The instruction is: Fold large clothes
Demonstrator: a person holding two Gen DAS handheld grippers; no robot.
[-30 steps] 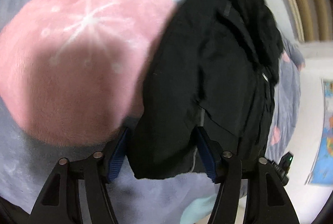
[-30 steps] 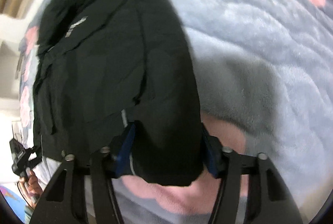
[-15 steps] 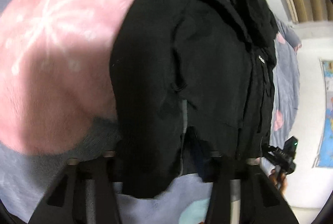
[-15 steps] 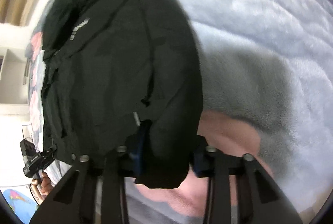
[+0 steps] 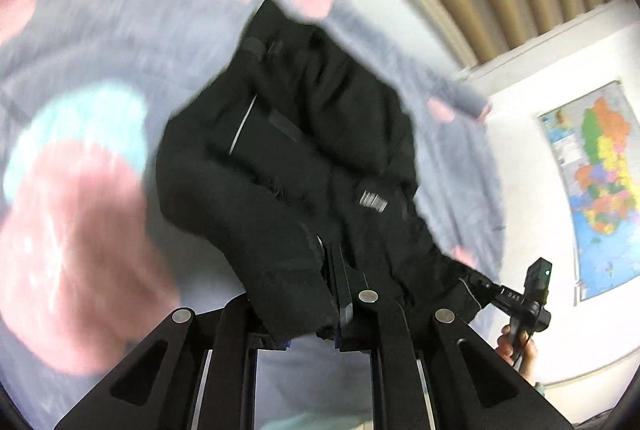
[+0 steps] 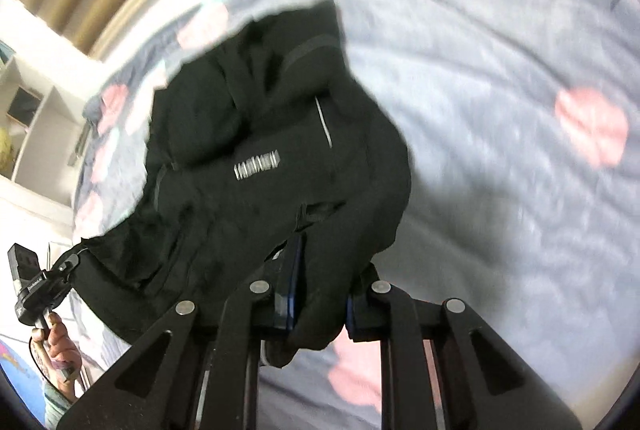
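Left gripper [image 5: 334, 294]: jaws clenched on the near edge of the jacket, cloth bunched between the fingers.
Right gripper [image 6: 318, 294]: jaws clamped on a fold of the same jacket's near edge.
Jacket [image 5: 304, 158]: black, held up at its near edge by both grippers, far end reaching toward the blanket.
Blanket [image 6: 500, 110]: grey with pink and teal patches, under the jacket.
Map [image 5: 600, 186]: on the white wall, far right.
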